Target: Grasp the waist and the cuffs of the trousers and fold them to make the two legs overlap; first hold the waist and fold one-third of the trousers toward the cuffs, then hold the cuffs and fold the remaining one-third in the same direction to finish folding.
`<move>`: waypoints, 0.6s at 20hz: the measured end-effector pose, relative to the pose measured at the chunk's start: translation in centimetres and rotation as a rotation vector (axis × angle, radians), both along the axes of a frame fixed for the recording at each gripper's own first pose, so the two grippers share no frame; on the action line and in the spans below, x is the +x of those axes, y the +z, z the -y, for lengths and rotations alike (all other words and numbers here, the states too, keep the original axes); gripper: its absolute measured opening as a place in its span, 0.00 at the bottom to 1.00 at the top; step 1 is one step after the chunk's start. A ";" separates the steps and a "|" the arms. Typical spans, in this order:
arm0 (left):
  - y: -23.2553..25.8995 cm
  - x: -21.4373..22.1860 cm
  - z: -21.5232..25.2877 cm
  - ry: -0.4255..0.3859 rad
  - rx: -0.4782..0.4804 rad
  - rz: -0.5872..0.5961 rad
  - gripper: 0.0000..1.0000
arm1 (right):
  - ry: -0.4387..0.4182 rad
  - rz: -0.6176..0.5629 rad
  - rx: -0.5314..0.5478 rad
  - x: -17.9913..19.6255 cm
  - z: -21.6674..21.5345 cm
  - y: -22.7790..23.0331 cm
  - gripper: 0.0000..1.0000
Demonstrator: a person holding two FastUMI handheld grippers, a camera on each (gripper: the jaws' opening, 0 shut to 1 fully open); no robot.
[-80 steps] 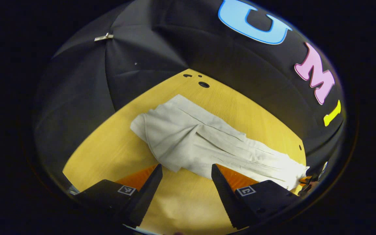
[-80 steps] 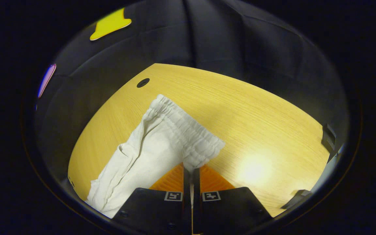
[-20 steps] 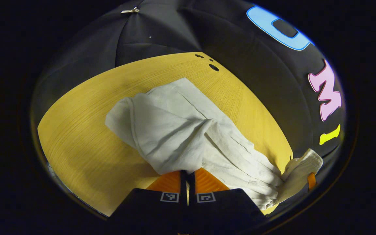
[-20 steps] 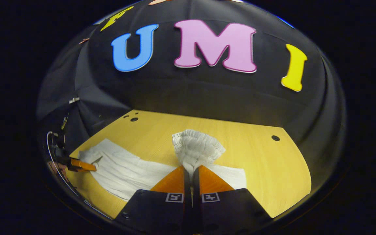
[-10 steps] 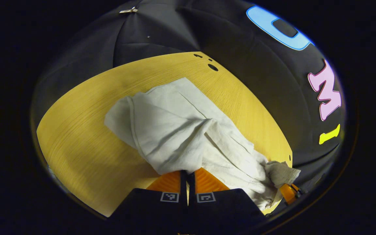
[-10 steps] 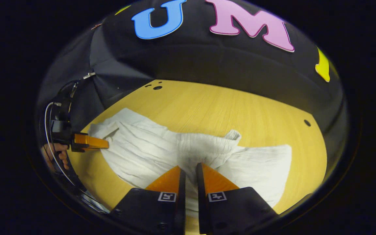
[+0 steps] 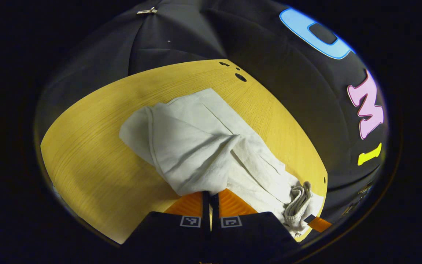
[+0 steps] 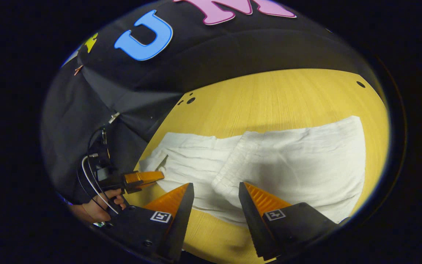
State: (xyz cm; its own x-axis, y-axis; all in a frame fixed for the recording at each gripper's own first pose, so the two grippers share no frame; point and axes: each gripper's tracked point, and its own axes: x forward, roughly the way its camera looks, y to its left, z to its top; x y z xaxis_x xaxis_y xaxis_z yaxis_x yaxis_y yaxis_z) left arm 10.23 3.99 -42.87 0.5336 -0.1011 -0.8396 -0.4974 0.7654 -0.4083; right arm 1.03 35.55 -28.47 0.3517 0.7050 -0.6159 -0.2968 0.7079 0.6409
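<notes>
Since half a second ago the right gripper (image 8: 214, 190) has let go of the waist (image 8: 233, 161), its fingers now spread wide with the cloth lying free between and beyond them, where before they were nearly closed around the bunched waistband; the waist now lies flat on top of the legs, so the trousers (image 8: 269, 157) rest on the table (image 8: 269, 95) with their waist end folded over toward the cuffs; in the right gripper view the folded part forms a broad double layer on the right, and the single layer of the legs runs on to the left, ending at the cuffs (image 8: 158, 157); the left gripper (image 8: 148, 178) shows there at the left, held by a hand (image 8: 97, 209), its fingers pressed together on the near corner of the cuffs; in the left gripper view the left gripper (image 7: 210, 196) is clenched on that corner of the trousers (image 7: 196, 146), which bulges up in folds right in front of the fingers; farther right in that view the gathered waist (image 7: 299, 201) lies on the cloth near the table (image 7: 97, 154) edge, with a finger of the right gripper (image 7: 319, 223) just beside it.
</notes>
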 end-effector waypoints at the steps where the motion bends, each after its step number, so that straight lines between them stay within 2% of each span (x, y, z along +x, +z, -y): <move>1: 0.1 0.1 0.0 0.004 -0.001 0.000 0.06 | -0.030 0.004 -0.001 0.7 1.2 0.3 0.77; 6: 2.6 0.6 0.2 0.030 -0.001 0.029 0.06 | -0.161 -0.005 -0.134 2.7 11.8 -1.4 0.77; 12: 8.6 3.7 2.5 -0.017 0.035 0.150 0.06 | -0.374 -0.041 -0.157 3.4 22.2 -1.8 0.77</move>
State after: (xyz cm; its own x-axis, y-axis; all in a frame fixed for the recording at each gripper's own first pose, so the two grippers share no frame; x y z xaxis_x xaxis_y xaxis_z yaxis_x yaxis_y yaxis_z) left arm 13.95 1.49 -34.23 0.6522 -0.0828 -0.7535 -0.4198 0.7882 -0.4500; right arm 4.41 13.37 -30.30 0.5390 0.4294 -0.7246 0.0237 0.8522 0.5226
